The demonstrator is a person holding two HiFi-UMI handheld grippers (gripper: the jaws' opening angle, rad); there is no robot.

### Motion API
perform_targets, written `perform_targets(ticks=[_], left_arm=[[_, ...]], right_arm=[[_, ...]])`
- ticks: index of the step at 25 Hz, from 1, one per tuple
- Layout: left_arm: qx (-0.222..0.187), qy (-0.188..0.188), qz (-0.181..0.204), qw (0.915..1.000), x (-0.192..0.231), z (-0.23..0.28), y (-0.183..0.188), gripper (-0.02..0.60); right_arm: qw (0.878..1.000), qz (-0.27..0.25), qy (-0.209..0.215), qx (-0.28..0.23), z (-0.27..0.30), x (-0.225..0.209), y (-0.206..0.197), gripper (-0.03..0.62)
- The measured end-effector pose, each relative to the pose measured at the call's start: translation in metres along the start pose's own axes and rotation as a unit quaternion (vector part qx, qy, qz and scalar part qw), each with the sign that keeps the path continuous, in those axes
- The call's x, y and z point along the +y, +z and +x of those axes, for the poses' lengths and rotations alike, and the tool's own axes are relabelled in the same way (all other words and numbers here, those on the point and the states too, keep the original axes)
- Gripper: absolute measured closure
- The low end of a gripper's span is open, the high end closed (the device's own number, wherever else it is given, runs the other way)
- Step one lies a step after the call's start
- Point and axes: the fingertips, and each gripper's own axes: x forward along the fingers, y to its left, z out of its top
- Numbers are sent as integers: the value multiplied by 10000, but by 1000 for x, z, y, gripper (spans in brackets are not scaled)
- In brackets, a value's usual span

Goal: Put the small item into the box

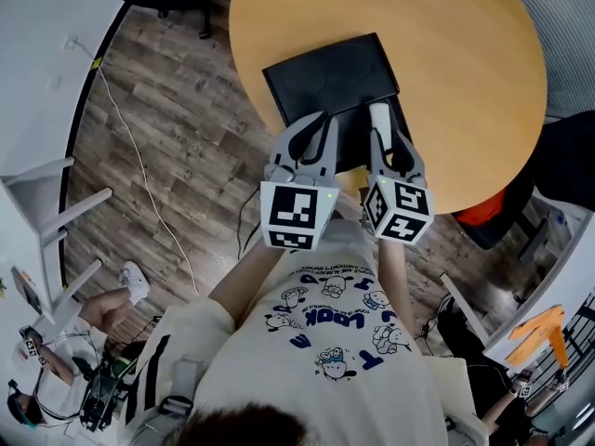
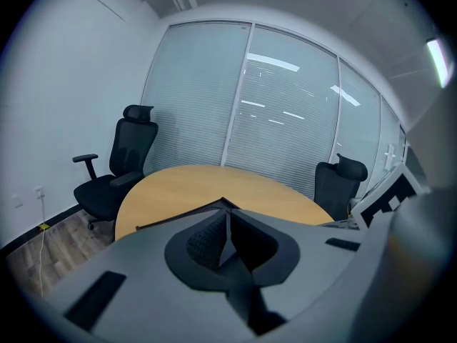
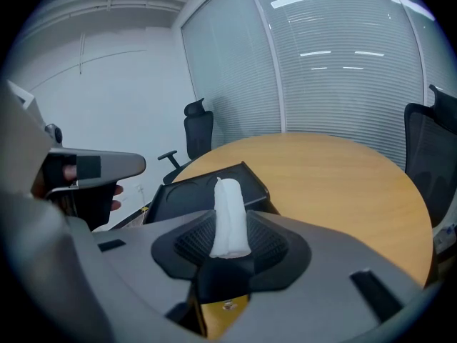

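While the right tongs [image 3: 230, 243] clamp one white roll [image 3: 230, 206] over one black box [image 1: 325, 77], the left tongs [image 2: 227, 227] are closed, empty.

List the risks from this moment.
1. The roll sticks far out of the right hand-held gripper, pinched only at its near end; it may tilt or slip before reaching the box.
2. The shut left hand-held gripper hangs close over the box's near edge and could knock it.

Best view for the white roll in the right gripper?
Right gripper view: the white roll stands clamped between the jaws, its full length visible. Head view shows it small, from above; left gripper view doesn't show it.
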Motion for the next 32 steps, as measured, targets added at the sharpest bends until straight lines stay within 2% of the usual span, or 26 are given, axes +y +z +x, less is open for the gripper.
perform_targets(ticks=[10,32], left_arm=[[258,183,-160,9994,13,2,-23,552],[471,201,-359,9980,21,7,-47,552]], right_arm=[[9992,-66,184,358,17,10,-24,445],[9954,-370,145,875,34,12,-58,445]])
